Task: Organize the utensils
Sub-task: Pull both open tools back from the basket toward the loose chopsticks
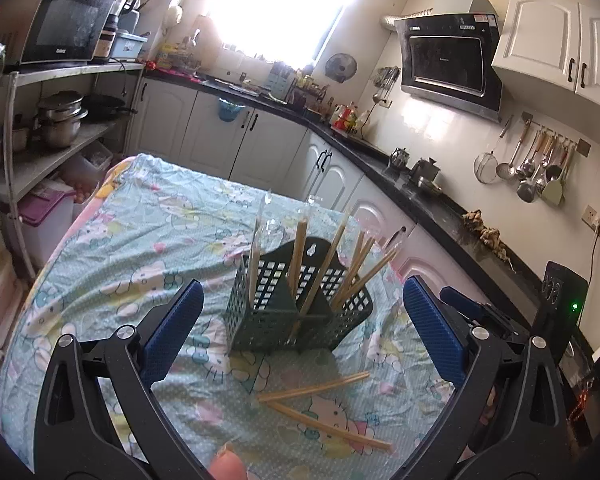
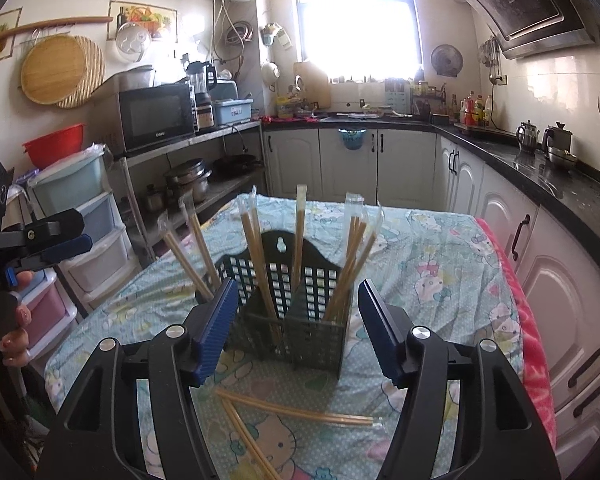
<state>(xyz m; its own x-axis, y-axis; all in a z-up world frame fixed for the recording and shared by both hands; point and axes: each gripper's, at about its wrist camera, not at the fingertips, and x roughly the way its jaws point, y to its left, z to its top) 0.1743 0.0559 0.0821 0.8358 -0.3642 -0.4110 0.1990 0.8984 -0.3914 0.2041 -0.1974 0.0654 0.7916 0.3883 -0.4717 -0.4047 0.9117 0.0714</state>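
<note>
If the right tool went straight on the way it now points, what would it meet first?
Probably the holder: it stands dead ahead between the open jaws of the right tool, though depth is hard to judge. The loose chopsticks lie lower and nearer.

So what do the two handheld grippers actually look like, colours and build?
The left gripper and the right gripper match: black plastic frames with triangular cut-outs, round silver pivot bolts, and flat blue ribbed pads on the fingers. No cables or sleeves show.

One holder (image 2: 300, 320); two loose chopstick packs (image 2: 300, 416) (perhaps three); seven standing (image 2: 300, 236).
</note>
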